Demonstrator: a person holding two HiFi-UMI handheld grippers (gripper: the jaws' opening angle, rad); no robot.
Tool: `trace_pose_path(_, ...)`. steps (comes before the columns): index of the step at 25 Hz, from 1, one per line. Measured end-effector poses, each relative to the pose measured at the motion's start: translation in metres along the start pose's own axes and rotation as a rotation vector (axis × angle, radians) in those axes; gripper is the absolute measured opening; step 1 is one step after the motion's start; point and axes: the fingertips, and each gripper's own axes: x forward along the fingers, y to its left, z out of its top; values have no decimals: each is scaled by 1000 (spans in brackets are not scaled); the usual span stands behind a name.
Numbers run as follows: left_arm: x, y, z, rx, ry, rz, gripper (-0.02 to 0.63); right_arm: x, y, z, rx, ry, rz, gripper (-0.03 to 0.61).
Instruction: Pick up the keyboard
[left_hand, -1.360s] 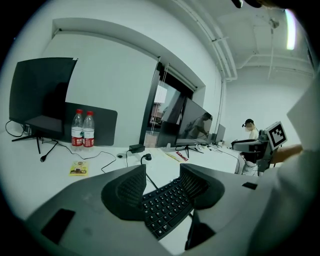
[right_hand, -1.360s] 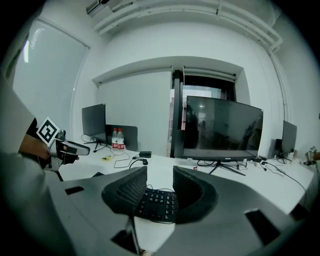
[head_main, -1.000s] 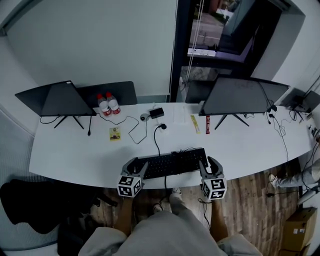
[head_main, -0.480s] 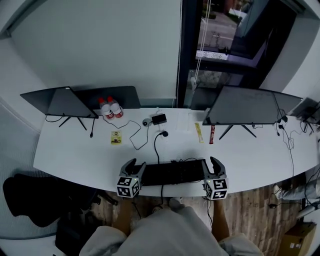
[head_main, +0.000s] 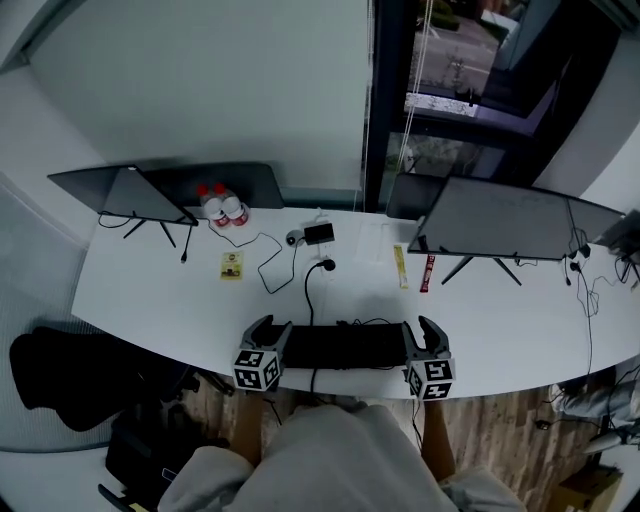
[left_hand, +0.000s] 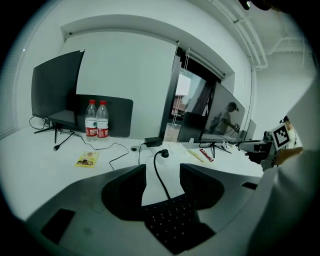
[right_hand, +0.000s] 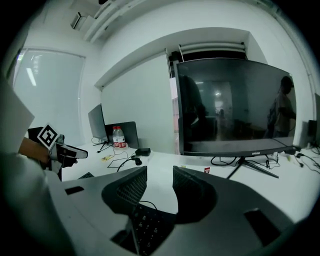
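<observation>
The black keyboard (head_main: 345, 347) lies level at the front edge of the white table (head_main: 150, 300), its cable (head_main: 308, 295) running back to a plug. My left gripper (head_main: 272, 326) holds its left end and my right gripper (head_main: 418, 325) its right end. In the left gripper view the keyboard's (left_hand: 172, 225) end sits wedged low between the jaws of the left gripper (left_hand: 162, 172). In the right gripper view the keyboard (right_hand: 145, 227) sits the same way in the right gripper (right_hand: 160, 175). Bare table shows between the tips of both.
A dark monitor (head_main: 140, 195) stands at the back left and a larger one (head_main: 510, 220) at the back right. Two water bottles (head_main: 225, 208), a black adapter (head_main: 320, 233), a yellow card (head_main: 232, 264) and a red wrapper (head_main: 429, 272) lie behind the keyboard. A black chair (head_main: 70, 380) is at lower left.
Both grippers and the keyboard between them have come back toward the table's front edge. The keyboard, slanted a second ago, now lies level across the view.
</observation>
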Motion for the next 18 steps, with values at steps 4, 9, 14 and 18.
trace_pose_path(4, 3, 0, -8, -7, 19, 26, 212, 7, -6, -2, 8, 7, 23, 147)
trace_pose_path(9, 5, 5, -17, -15, 42, 49, 212, 15, -8, -10, 11, 39, 44, 147)
trace_pose_path(14, 2, 14, -23, -29, 59, 62, 212, 22, -5, -18, 11, 73, 56, 149)
trace_pose_path(18, 3, 25, -26, -25, 65, 49, 212, 28, 0, -15, -1, 78, 43, 149)
